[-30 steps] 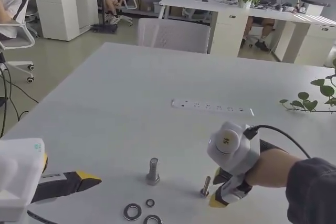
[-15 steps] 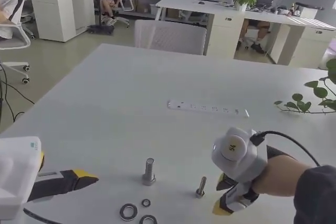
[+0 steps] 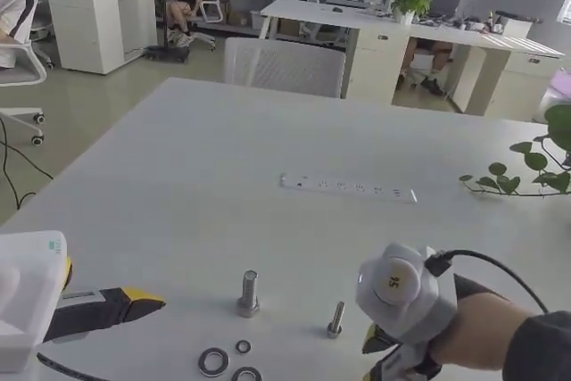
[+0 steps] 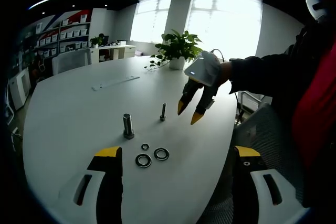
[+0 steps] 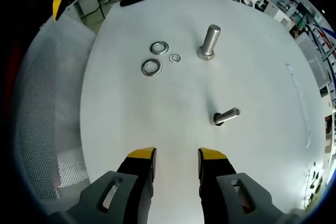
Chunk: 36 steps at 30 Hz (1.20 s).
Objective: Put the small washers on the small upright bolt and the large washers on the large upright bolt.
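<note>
Right gripper view, right gripper (image 5: 177, 155): black jaws with yellow tips are set a narrow gap apart, with nothing between them; it is held over bare table, near the small bolt.
Left gripper (image 4: 176, 152): the jaws are spread wide and nothing is held; it is placed at the near left edge of the table, with the washers ahead of it.
Large washers (image 5: 151, 67): two flat grey metal rings are laid side by side on the table, close but not touching.
Small washer (image 5: 175, 58): one thin metal ring is laid flat just beside the large ones, on the side towards the large bolt.
Large bolt (image 3: 249, 293): thick grey metal, stood upright on its head just beyond the washers; nothing is threaded on it.
Small bolt (image 3: 335, 318): slim metal, stood upright to the right of the large bolt and apart from it; it is bare too.
Table (image 3: 268, 131): white, smooth and matt, with a rounded near edge; a broad bare stretch is left beyond the bolts.
Power strip (image 3: 348, 187): long, flat and white, laid across the middle of the table.
Plant (image 3: 535, 167): thin stems with round green leaves are hung over the table's right side.
Chair (image 3: 284, 66): a pale back is seen at the far edge.
</note>
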### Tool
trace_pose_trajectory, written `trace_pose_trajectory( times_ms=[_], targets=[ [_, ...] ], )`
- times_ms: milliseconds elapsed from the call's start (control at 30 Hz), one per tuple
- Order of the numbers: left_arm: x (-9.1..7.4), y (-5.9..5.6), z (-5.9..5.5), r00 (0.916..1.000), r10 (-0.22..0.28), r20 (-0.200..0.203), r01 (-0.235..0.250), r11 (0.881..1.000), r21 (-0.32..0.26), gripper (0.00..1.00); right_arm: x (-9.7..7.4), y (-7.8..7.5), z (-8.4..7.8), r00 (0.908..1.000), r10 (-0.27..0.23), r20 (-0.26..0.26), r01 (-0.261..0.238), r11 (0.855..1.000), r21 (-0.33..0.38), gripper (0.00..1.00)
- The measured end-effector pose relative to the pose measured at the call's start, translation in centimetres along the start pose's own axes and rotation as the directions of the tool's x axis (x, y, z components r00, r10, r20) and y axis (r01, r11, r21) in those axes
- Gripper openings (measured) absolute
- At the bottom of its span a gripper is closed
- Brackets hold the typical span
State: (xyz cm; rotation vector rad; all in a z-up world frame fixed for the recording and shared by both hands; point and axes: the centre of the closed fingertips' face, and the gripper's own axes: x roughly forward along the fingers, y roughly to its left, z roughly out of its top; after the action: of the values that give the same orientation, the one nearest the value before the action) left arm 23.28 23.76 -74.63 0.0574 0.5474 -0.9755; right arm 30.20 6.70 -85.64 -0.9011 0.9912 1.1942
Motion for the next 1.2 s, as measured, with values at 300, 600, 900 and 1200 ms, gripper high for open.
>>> trace_pose_trajectory(
  times_ms=[300, 600, 900, 1200],
  targets=[
    [-0.5, -0.1, 0.1, 0.9999, 0.006, 0.009, -0.006, 1.0, 0.003, 0.86, -0.4, 1.3, 3.1, 0.9985, 0.012, 0.053, -0.01, 0.999, -0.039, 0.34],
    [-0.5, -0.3, 0.1, 0.9999, 0.007, 0.012, -0.007, 1.0, 0.003, 0.86, -0.8, 0.9, 6.7, 0.9947, 0.01, 0.102, -0.001, 0.997, -0.081, 0.33],
    [-0.5, -0.2, 0.0, 0.9999, 0.008, 0.01, -0.008, 1.0, 0.001, 0.86, 0.0, 0.2, 10.3, 0.9934, 0.011, 0.114, 0.004, 0.991, -0.135, 0.31],
    [-0.8, 0.2, -0.5, 0.9997, 0.02, 0.01, -0.02, 1.0, -0.013, 0.86, 1.6, 0.0, 12.1, 0.9928, 0.039, 0.113, -0.022, 0.989, -0.15, 0.29]
  ],
)
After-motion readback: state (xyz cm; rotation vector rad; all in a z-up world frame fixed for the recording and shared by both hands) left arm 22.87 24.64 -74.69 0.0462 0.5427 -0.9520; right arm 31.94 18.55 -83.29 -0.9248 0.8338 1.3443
